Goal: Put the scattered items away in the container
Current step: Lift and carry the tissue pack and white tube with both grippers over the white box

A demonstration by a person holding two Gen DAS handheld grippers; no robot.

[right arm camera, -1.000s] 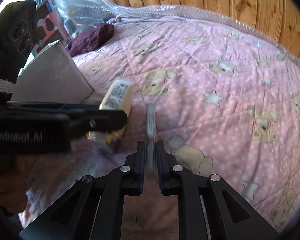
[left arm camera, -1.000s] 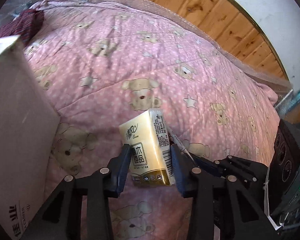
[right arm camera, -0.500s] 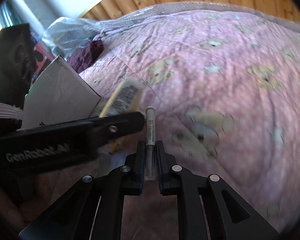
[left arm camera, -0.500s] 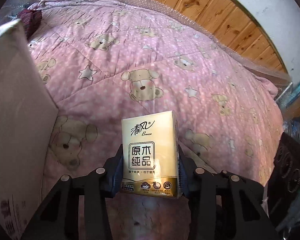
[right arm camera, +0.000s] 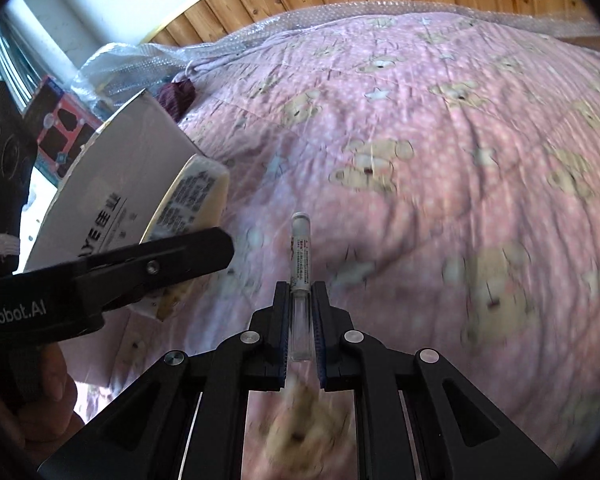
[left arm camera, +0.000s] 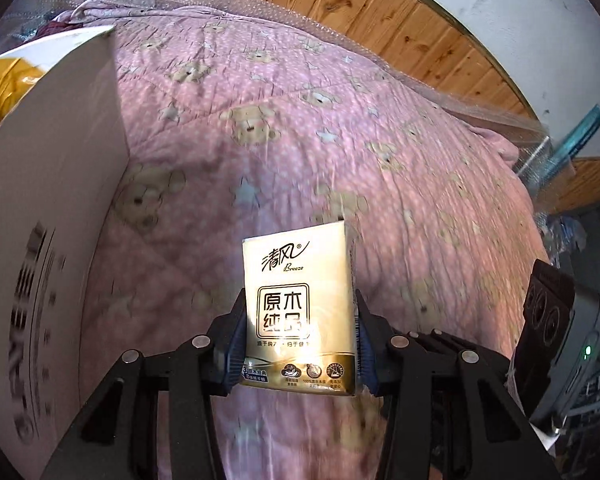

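Both tools nearer the box [left arm camera: 52, 208]

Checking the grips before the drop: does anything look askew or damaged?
Nothing stands out. The tissue pack sits upright and undented in the left gripper; the tube lies straight along the right gripper. The box looks intact.

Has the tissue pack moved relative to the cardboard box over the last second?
Yes. The tissue pack, clamped in the left gripper, has moved toward the cardboard box, now overlapping its side.
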